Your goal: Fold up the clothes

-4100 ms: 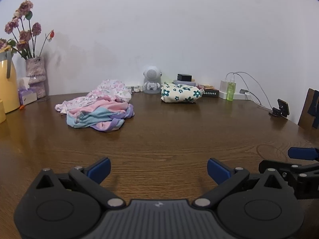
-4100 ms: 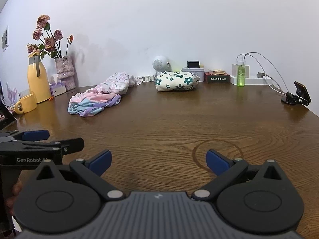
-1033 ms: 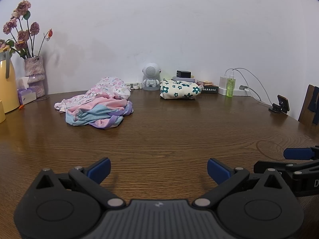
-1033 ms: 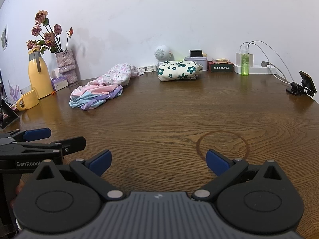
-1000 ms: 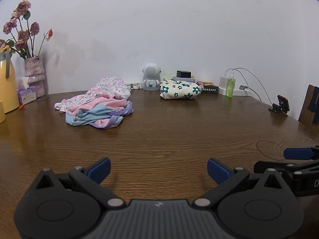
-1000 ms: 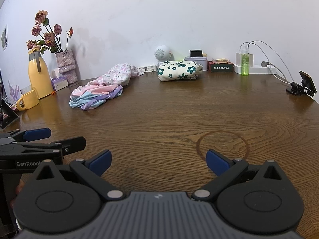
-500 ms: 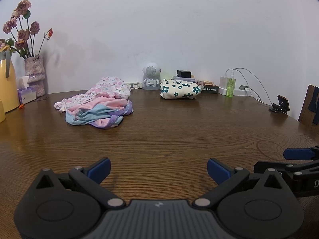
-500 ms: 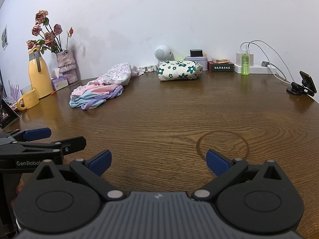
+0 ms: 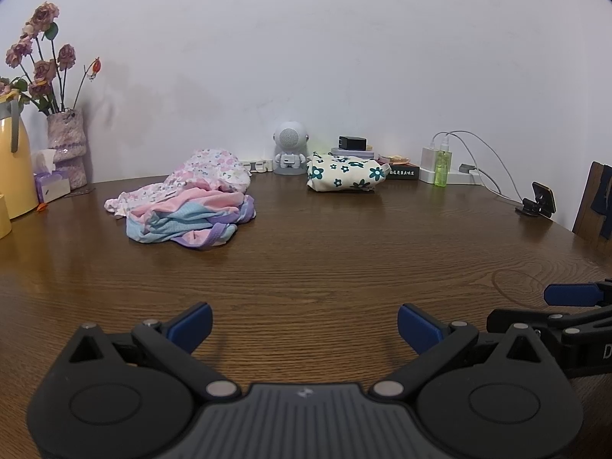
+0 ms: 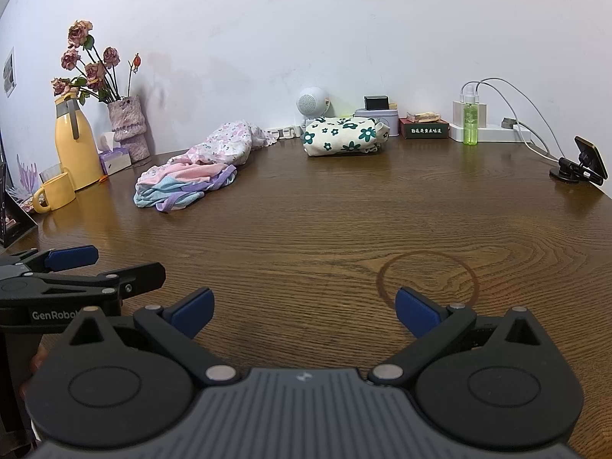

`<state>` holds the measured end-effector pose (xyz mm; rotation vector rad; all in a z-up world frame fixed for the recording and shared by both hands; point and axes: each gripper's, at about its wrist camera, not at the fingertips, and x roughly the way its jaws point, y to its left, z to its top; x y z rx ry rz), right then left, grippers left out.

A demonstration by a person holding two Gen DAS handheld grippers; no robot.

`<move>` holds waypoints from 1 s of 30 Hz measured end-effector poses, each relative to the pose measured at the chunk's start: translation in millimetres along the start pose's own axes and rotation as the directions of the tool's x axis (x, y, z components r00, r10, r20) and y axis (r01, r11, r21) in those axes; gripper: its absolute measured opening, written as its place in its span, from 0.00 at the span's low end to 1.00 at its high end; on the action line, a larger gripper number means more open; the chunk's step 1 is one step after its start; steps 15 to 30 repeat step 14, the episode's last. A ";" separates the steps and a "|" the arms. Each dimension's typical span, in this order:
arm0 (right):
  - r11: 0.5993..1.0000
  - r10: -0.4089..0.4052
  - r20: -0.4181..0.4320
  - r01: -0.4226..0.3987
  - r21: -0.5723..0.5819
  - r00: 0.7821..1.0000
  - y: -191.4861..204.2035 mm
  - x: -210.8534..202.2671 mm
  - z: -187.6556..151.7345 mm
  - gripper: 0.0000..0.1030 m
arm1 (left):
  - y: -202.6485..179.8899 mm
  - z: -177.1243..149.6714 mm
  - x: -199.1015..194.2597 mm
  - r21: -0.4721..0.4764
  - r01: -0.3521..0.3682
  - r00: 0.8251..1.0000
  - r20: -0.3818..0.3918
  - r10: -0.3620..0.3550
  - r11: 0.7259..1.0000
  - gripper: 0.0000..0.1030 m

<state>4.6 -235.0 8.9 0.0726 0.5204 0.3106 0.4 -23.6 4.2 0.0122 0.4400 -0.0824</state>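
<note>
Nearest the cameras, the left gripper (image 9: 304,325) and the right gripper (image 10: 302,310) hover low over the bare front of the wooden worktop (image 9: 325,267), each with its jaws spread wide apart and nothing between them; each gripper also shows at the edge of the other's view, the right one at the right of the left view and the left one at the left of the right view. Just ahead of the right gripper a dark ring stain (image 10: 427,281) marks the wood. Farther back, well apart from both grippers, a crumpled heap of pink, blue and purple clothes (image 9: 189,216) lies unfolded, with a floral pink garment (image 9: 206,172) bunched against its far side. To the right of that heap, near the wall, sits a folded cream bundle with teal flowers (image 9: 344,176). Left of the heap stand a yellow mug (image 10: 53,193), a yellow jug (image 10: 74,149), a tissue box (image 10: 114,158) and a vase of dried roses (image 10: 128,126). Behind the folded bundle are a small white robot-shaped speaker (image 9: 289,153), a green spray bottle (image 9: 440,166) and a phone stand (image 9: 537,201) far to the right.
</note>
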 end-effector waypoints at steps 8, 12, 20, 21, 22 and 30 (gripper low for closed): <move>1.000 0.002 0.002 -0.002 0.002 1.000 -0.8 -0.4 -0.7 1.00 | -0.5 0.1 -0.4 -0.001 0.006 1.000 0.004 -0.006 1.000 1.00; 1.000 0.003 0.003 -0.003 0.003 1.000 -1.0 -0.2 -0.7 1.00 | 0.3 0.0 0.0 -0.006 0.014 1.000 0.001 -0.014 1.000 1.00; 1.000 0.003 0.003 -0.003 0.003 1.000 -1.1 0.0 -0.5 1.00 | 0.5 0.0 0.2 -0.008 0.013 1.000 0.000 -0.013 1.000 1.00; 1.000 0.003 0.003 -0.003 0.003 1.000 -1.1 0.0 -0.5 1.00 | 0.5 0.0 0.2 -0.008 0.013 1.000 0.000 -0.013 1.000 1.00; 1.000 0.003 0.003 -0.003 0.003 1.000 -1.1 0.0 -0.5 1.00 | 0.5 0.0 0.2 -0.008 0.013 1.000 0.000 -0.013 1.000 1.00; 1.000 0.003 0.003 -0.003 0.003 1.000 -1.1 0.0 -0.5 1.00 | 0.5 0.0 0.2 -0.008 0.013 1.000 0.000 -0.013 1.000 1.00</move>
